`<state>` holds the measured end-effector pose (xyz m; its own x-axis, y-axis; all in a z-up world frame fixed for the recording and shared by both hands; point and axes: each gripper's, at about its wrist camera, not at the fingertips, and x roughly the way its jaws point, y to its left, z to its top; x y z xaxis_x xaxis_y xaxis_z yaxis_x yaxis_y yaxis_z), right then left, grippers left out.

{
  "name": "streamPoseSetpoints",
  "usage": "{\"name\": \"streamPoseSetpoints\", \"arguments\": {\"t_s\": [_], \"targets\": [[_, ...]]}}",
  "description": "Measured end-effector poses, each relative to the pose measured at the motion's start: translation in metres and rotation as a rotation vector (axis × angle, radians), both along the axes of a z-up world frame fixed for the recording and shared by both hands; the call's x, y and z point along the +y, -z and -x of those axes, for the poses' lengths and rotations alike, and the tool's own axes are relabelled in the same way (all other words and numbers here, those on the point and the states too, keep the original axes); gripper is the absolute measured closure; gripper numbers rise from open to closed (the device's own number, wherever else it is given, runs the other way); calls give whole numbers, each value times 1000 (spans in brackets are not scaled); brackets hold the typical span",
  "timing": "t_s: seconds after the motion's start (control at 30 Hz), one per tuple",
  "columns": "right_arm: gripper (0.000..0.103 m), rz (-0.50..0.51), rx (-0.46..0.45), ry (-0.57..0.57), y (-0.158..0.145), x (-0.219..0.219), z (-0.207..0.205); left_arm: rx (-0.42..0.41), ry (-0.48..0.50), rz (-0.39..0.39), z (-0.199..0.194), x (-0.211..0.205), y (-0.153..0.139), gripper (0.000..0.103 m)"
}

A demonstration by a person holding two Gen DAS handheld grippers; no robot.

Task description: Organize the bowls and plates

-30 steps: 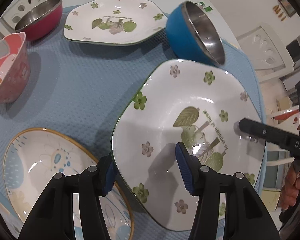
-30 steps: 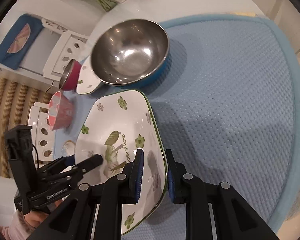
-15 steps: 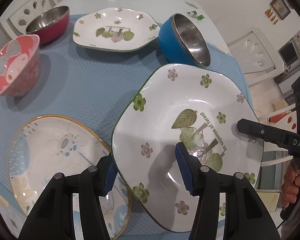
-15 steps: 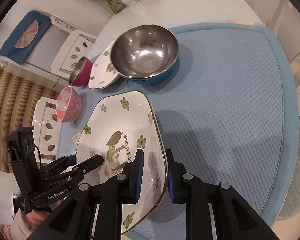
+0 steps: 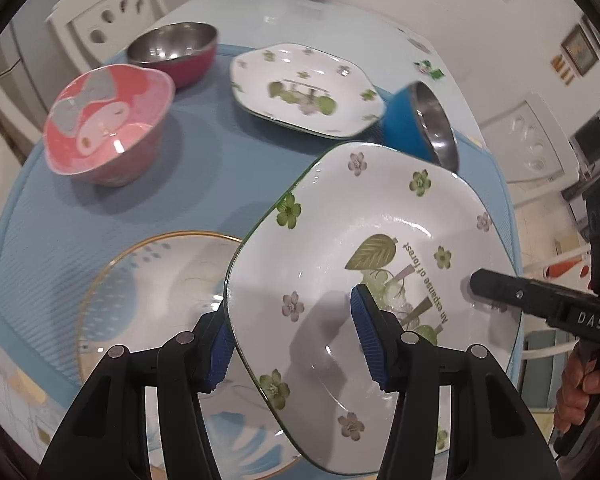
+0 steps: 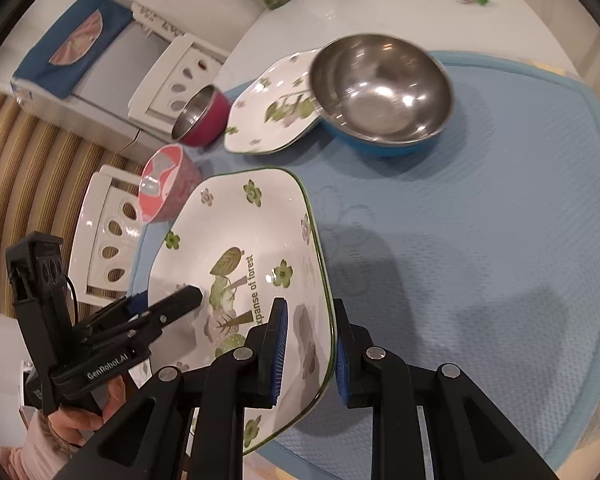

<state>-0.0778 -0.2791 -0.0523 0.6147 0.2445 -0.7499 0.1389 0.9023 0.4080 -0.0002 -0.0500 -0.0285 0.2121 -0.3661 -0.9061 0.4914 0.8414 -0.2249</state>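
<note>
Both grippers hold a white square plate with green flowers above the blue mat. My left gripper straddles its near-left rim with a wide gap between the pads, one under and one over. My right gripper is shut on the plate's right rim. A matching flowered plate lies on the mat beyond. A gold-rimmed plate lies below the held plate.
A blue steel bowl, a pink bowl and a magenta steel bowl stand on the blue mat. White chairs surround the table.
The held plate has been lifted and both grippers have risen and pulled back; the bowls and the far plate now show lower and smaller in both views.
</note>
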Motion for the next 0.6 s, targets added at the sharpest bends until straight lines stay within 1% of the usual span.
{"name": "streamPoseSetpoints", "arguments": {"t_s": [0.33, 0.6], "targets": [[82, 15, 28, -49, 2, 29, -22, -18, -53, 7, -11, 33, -5, 52], [82, 31, 52, -92, 4, 54, -42, 5, -104, 11, -17, 62, 0, 52]]}}
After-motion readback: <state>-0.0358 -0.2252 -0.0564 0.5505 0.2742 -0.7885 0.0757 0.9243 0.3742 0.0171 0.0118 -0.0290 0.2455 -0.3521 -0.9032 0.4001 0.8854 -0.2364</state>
